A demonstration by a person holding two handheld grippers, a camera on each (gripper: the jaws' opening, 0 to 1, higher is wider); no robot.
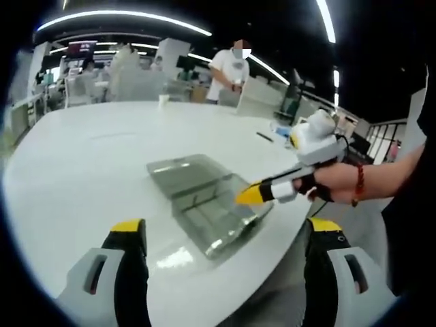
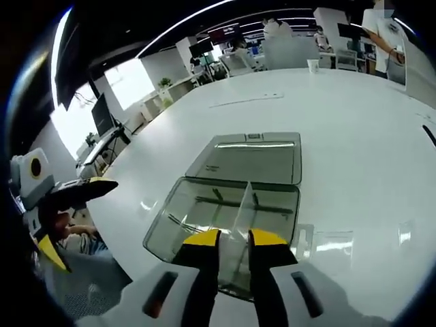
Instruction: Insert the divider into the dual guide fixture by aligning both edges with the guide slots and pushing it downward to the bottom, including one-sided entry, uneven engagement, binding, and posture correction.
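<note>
A clear plastic fixture box lies on the white table with its lid folded flat behind it. My right gripper is shut on a thin transparent divider, which stands on edge over the box's middle, between the guide ribs. Whether its edges sit in the slots is not clear. In the left gripper view the box is ahead, and the right gripper reaches over its right side. My left gripper hangs open and empty, short of the box near the table edge. It also appears as the left gripper off the table's left.
A paper cup stands far back on the table. A dark pen-like item lies toward the right. A person stands beyond the far edge. The table's near edge runs just under the box.
</note>
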